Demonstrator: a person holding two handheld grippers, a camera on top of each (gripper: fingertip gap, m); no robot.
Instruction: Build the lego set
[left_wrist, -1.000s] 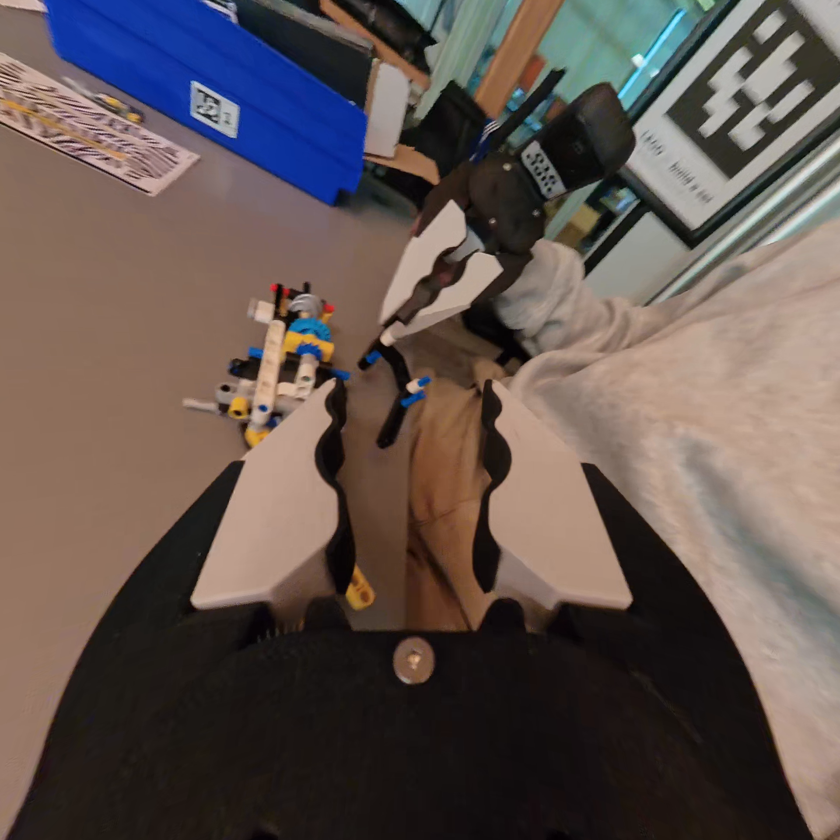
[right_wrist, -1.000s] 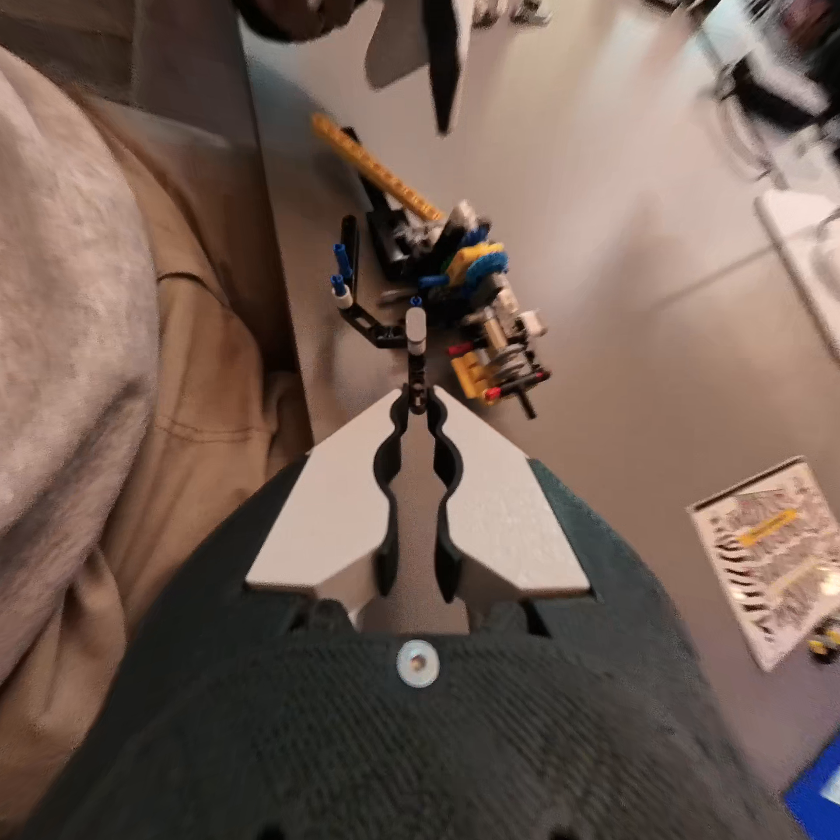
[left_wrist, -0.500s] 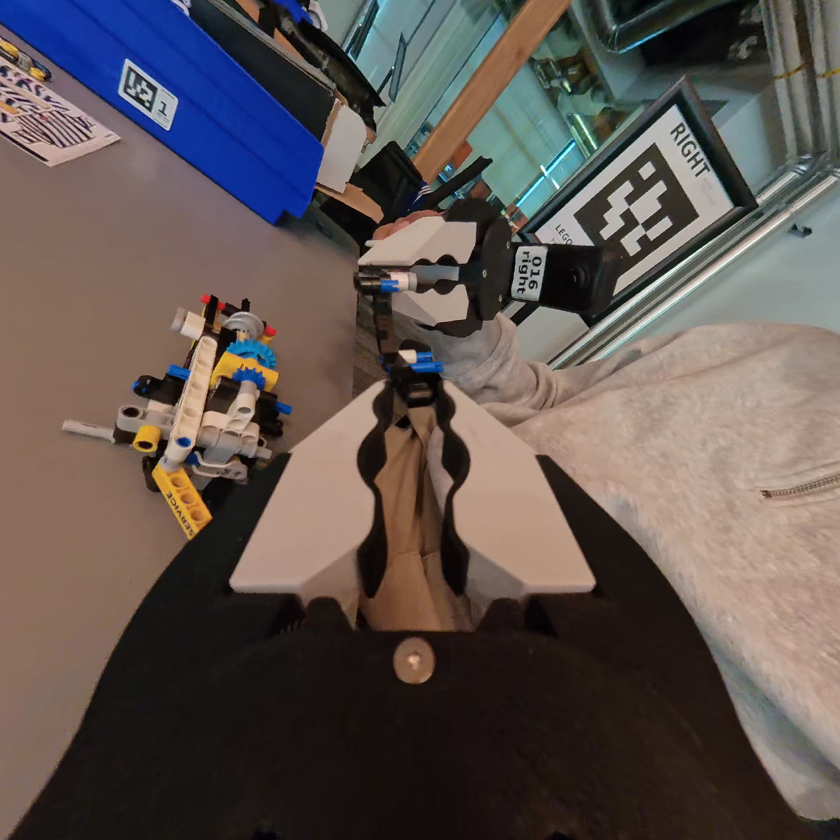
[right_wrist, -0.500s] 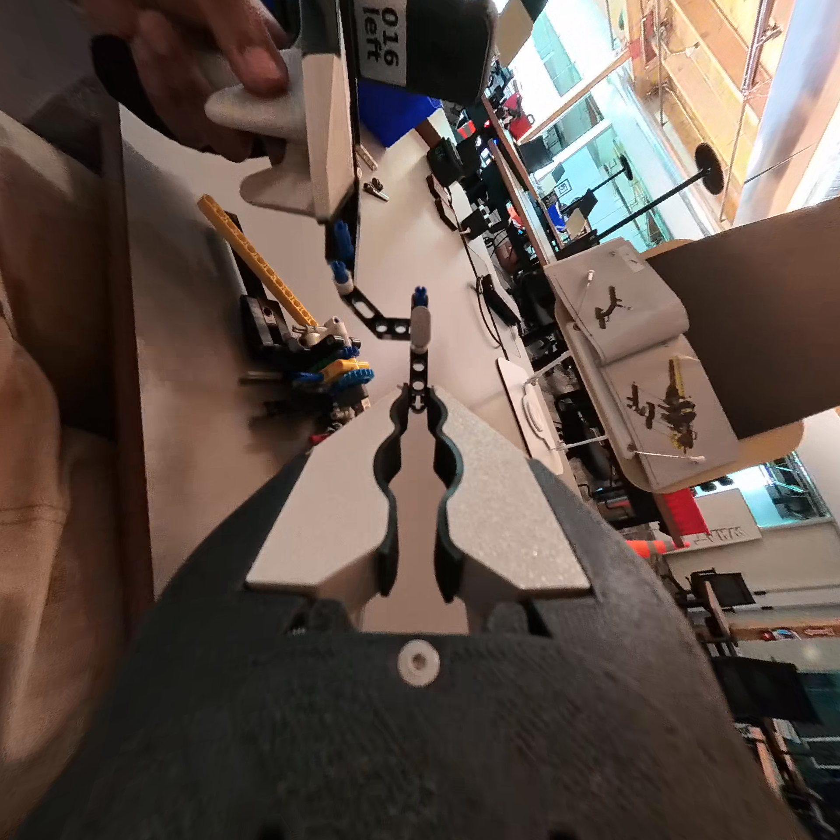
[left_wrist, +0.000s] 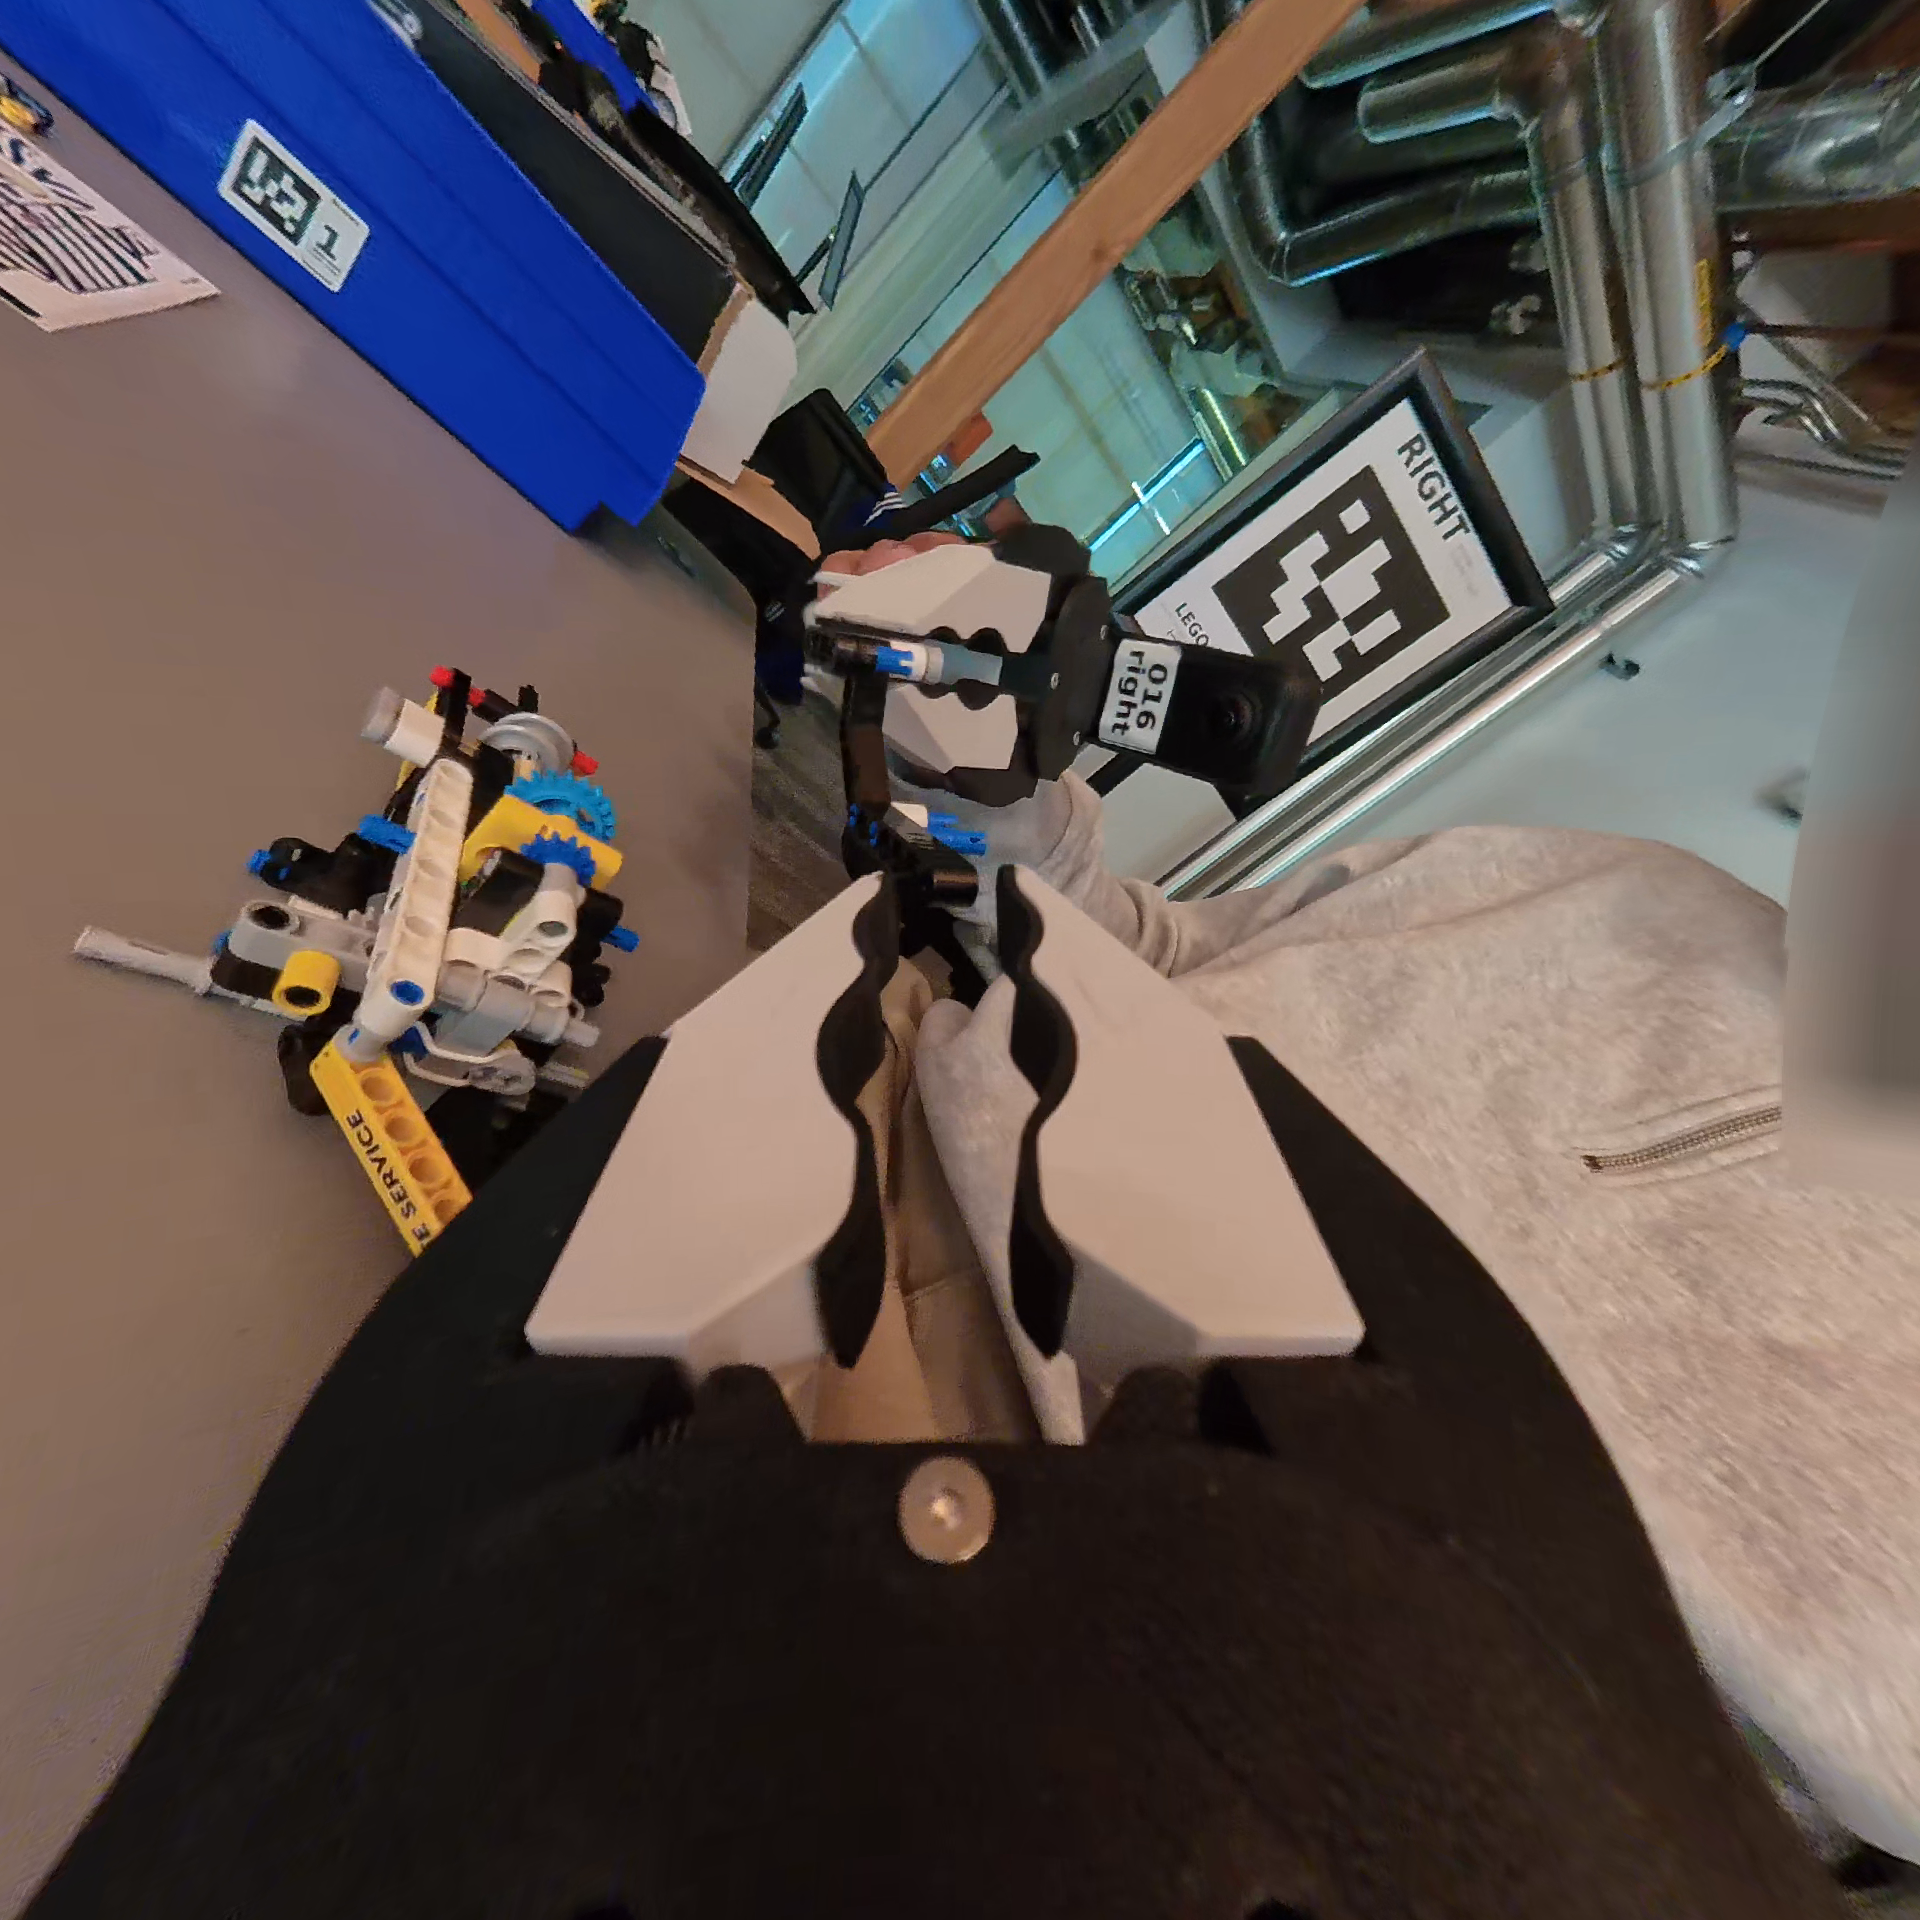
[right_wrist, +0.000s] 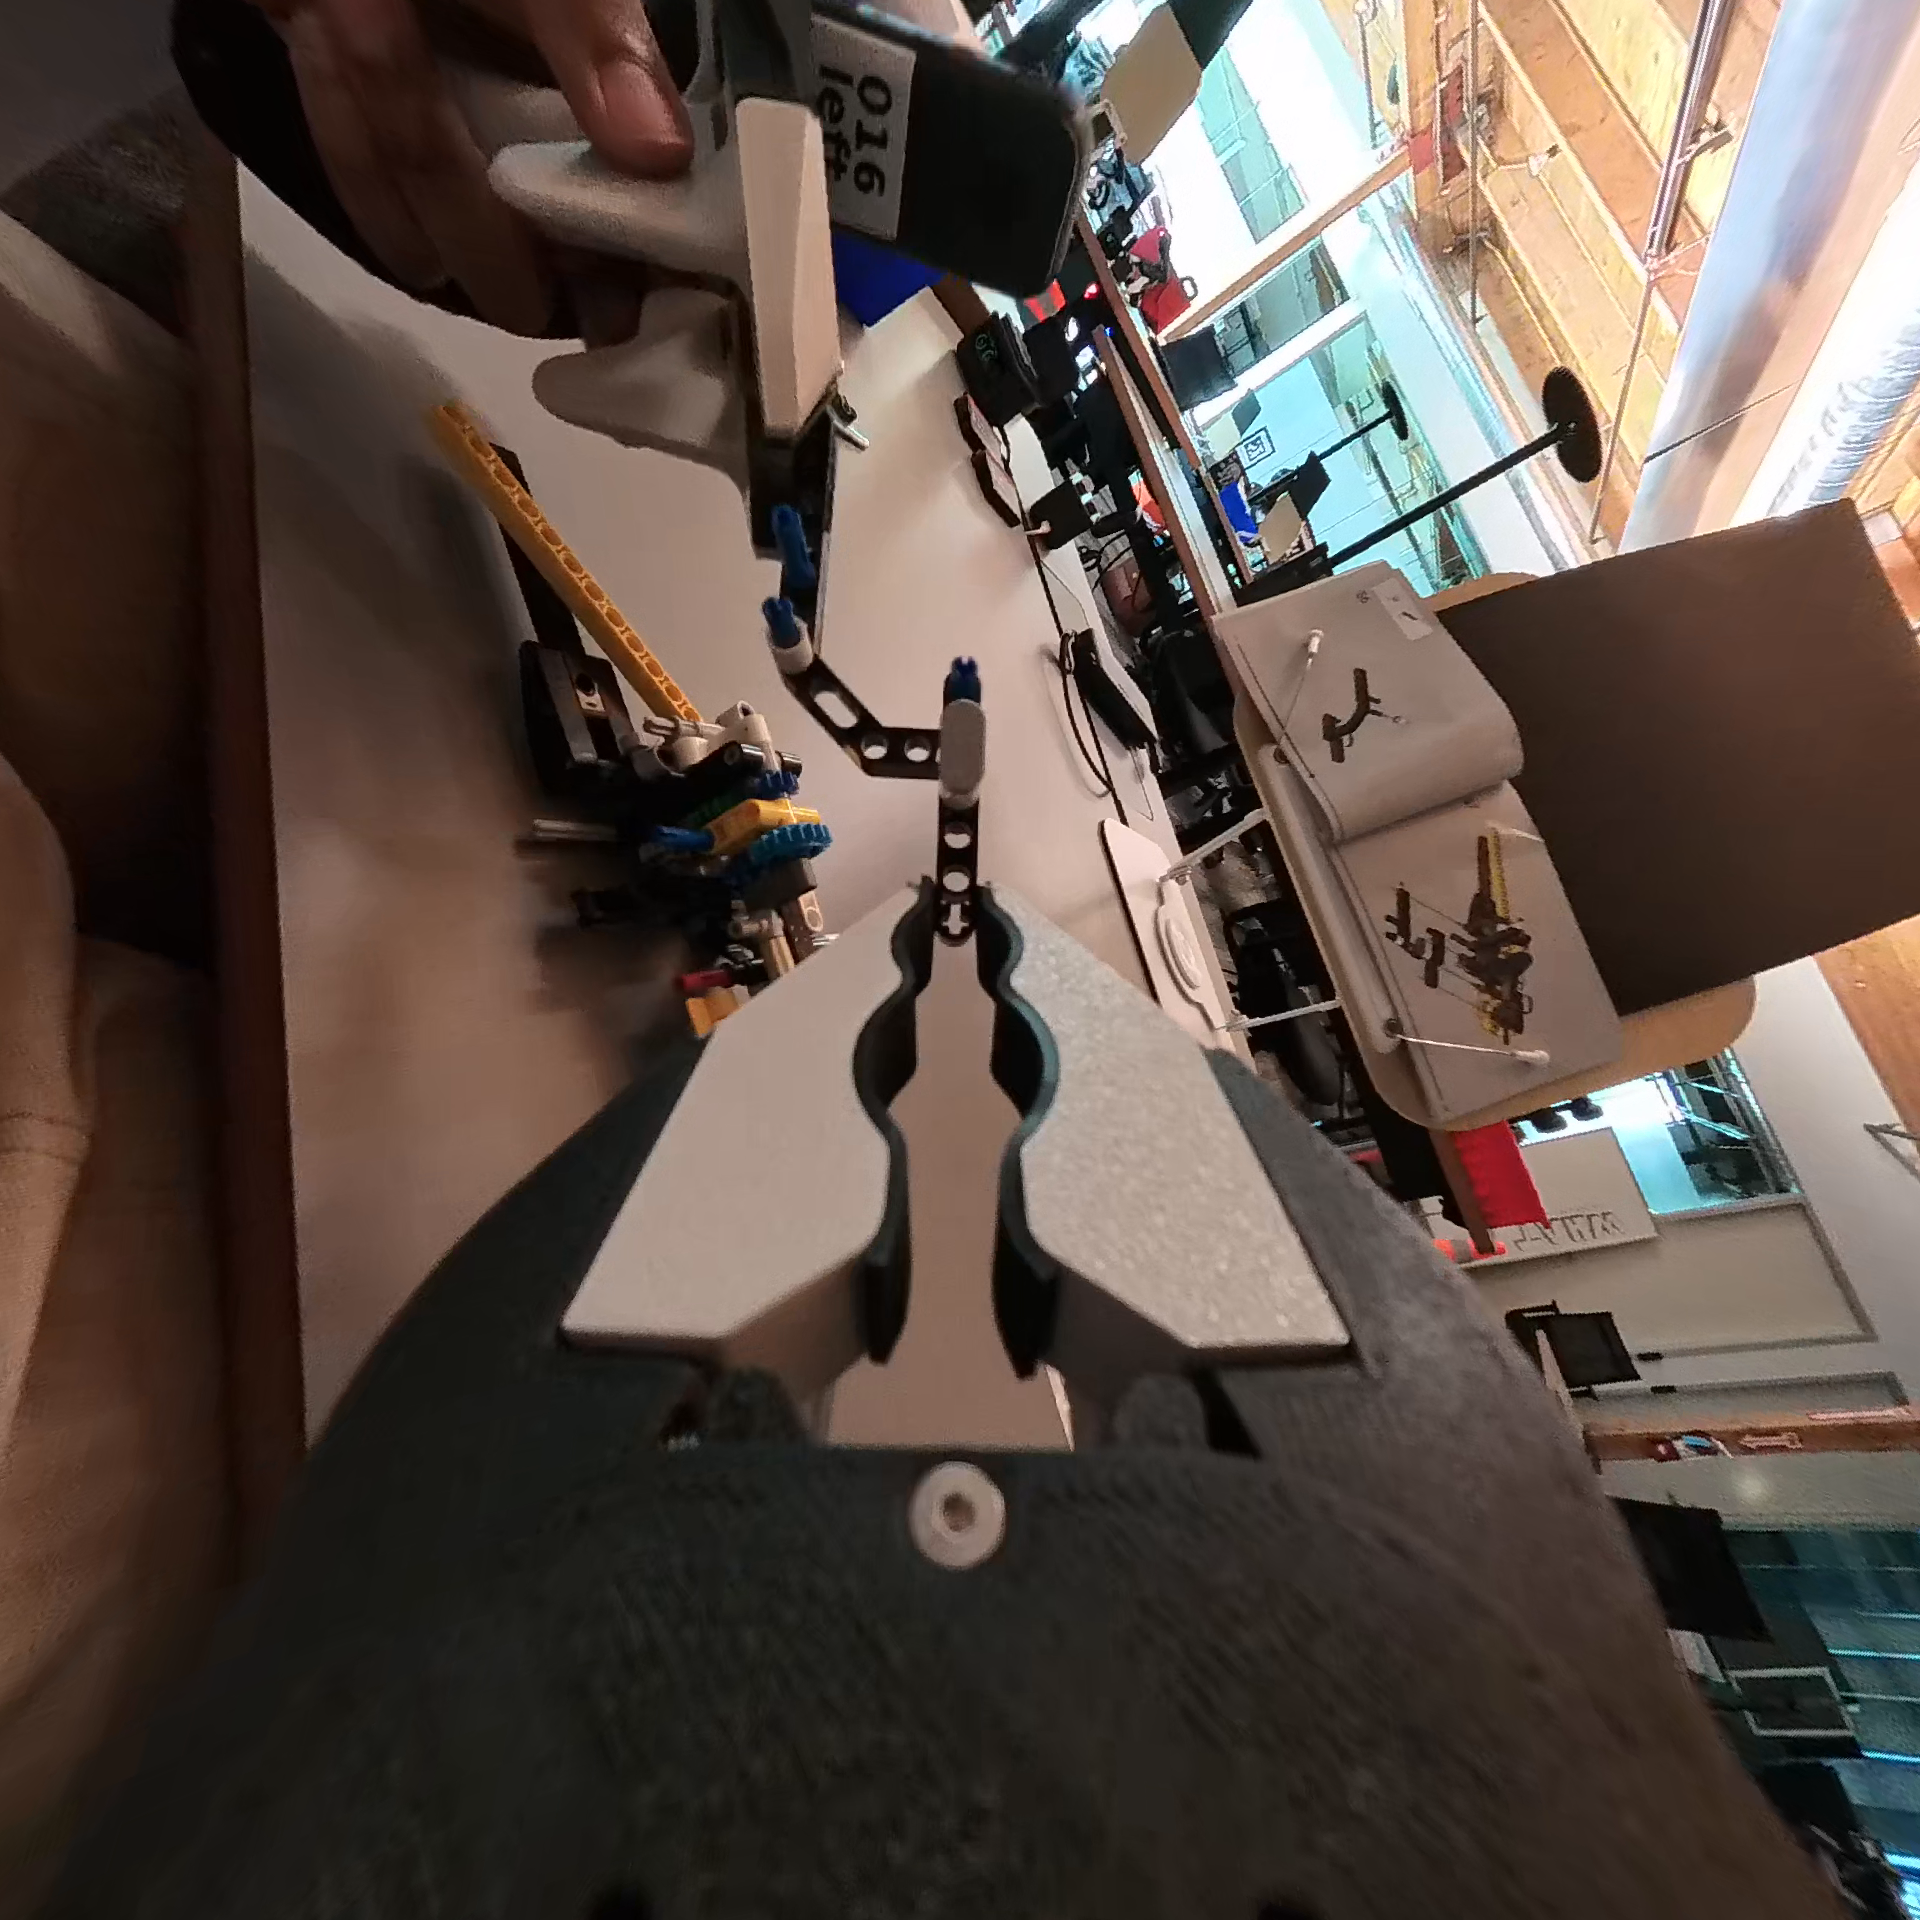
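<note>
A black bent lego beam with blue pins and a white connector hangs in the air between both grippers. My left gripper is shut on its lower end. My right gripper is shut on a thin black link that joins the white connector and the beam. Each gripper shows in the other view: the right gripper and the left gripper, with a hand on it. The partly built lego model with a yellow beam lies on the grey table, to the left of the grippers.
A blue bin stands at the table's far edge, and a printed sheet lies at far left. The table edge runs just left of the held piece. The person's grey sleeve and body fill the right.
My left gripper was open over the table edge; it has shut on the beam's free end. Both grippers have lifted the piece and tilted upward.
</note>
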